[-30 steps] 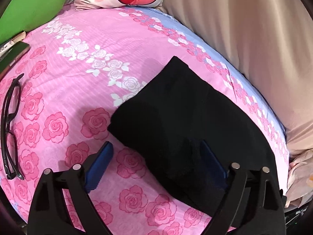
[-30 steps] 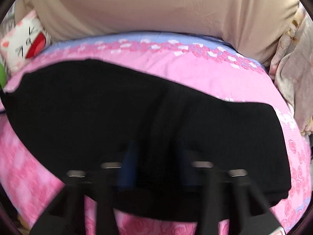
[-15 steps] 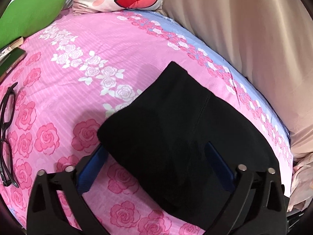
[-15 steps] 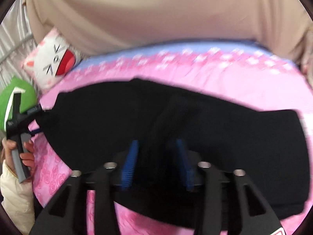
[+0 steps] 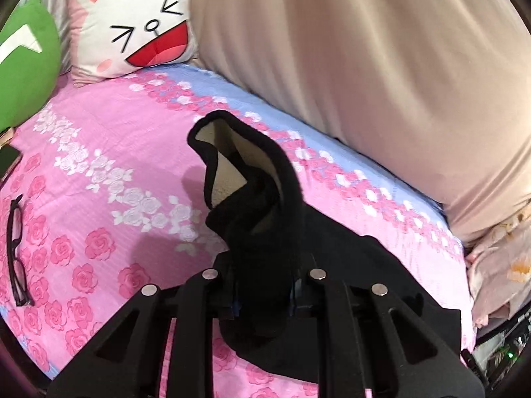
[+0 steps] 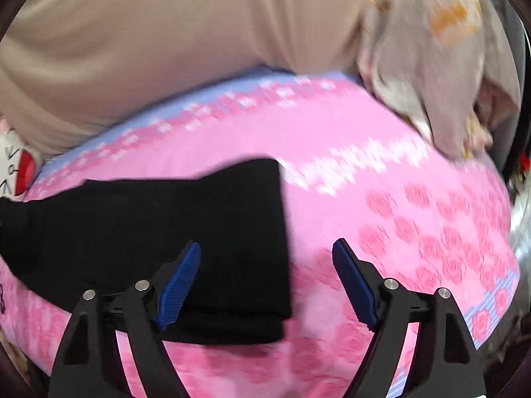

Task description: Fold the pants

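The black pants (image 5: pixel 262 219) lie on a pink rose-print bedsheet (image 5: pixel 99 172). In the left wrist view my left gripper (image 5: pixel 264 293) is closing on a bunched end of the pants and holds it lifted off the bed, so the pale lining shows inside the raised fold. In the right wrist view the pants (image 6: pixel 166 232) stretch from the left to their folded end at centre. My right gripper (image 6: pixel 267 280) is opening above that end; its blue fingertips (image 6: pixel 181 282) stand wide apart, touching no cloth.
A beige quilt (image 5: pixel 381 66) bulges along the far side of the bed. A cat-face cushion (image 5: pixel 132 23) and a green cushion (image 5: pixel 23 56) sit at the head. Black glasses (image 5: pixel 16 252) lie at the left. Pale floral bedding (image 6: pixel 431 59) is heaped at the right.
My left gripper went from open around the pants' end to shut on it and lifted it. My right gripper let go of the pants, opened wide and swung right.
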Available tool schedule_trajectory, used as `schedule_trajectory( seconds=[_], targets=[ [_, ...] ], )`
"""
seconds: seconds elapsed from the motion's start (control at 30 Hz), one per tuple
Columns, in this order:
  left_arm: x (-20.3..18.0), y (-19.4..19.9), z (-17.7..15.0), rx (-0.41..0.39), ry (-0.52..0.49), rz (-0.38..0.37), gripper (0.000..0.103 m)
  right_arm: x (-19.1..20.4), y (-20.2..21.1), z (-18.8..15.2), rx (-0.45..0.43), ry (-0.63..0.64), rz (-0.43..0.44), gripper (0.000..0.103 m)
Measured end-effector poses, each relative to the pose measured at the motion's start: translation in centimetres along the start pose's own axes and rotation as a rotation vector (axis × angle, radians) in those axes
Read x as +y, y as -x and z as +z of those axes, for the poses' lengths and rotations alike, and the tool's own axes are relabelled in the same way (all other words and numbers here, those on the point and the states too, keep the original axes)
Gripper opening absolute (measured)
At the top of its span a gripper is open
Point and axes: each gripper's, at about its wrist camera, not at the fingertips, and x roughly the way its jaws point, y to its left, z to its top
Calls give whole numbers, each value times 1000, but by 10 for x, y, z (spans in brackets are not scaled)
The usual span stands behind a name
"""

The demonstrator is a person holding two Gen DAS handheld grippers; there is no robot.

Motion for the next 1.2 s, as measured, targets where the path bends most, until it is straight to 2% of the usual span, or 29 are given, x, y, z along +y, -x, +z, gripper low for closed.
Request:
schedule_trajectory(
  seconds=[0.03,0.1,0.17,0.23,0.27,0.3,0.37,0.43,0.57,0.67,0.73,0.77,0.8,0.83,0.9,0.97,1.1,1.2],
  targets=[
    [5,-4,0,6,12,17,18,-10,-8,-2,33,-34,21,80],
    [19,-12,0,27,54,35,18,-24,-27,-7,98,-95,126,80],
    [31,-16,0,40,82,50,18,-27,-42,-12,122,-133,219,82],
    [44,-22,-2,52,103,63,18,-20,-45,-11,90,-113,231,51],
    [49,-25,-1,61,114,68,18,-15,-48,-10,96,-113,266,29],
    [53,-27,0,70,127,70,18,-11,-47,-7,95,-125,287,23],
    [61,-25,3,75,152,50,17,5,-31,4,59,-79,284,19],
    [62,-12,8,64,149,30,17,20,-1,17,8,-50,353,18],
    [56,20,6,40,92,19,17,32,42,25,-49,5,377,18],
    [67,21,-4,59,92,72,18,19,22,13,-1,3,290,20],
    [80,3,-12,110,126,94,18,3,-13,0,93,-37,259,22],
    [85,-6,-16,134,140,110,18,-4,-32,-8,133,-49,205,28],
    [87,-10,-19,142,147,118,18,-11,-39,-14,133,-74,191,30],
    [87,-9,-20,141,153,118,18,-18,-37,-15,120,-116,224,31],
    [78,2,-15,114,132,108,18,-23,-21,-12,89,-135,186,42],
    [55,20,-5,66,81,75,18,-19,5,-5,2,-98,139,43],
    [-23,55,7,-20,-64,-42,18,2,34,6,-74,-32,192,44],
    [-106,74,-4,-46,-223,-174,19,12,39,7,-93,-14,226,49]
  ],
)
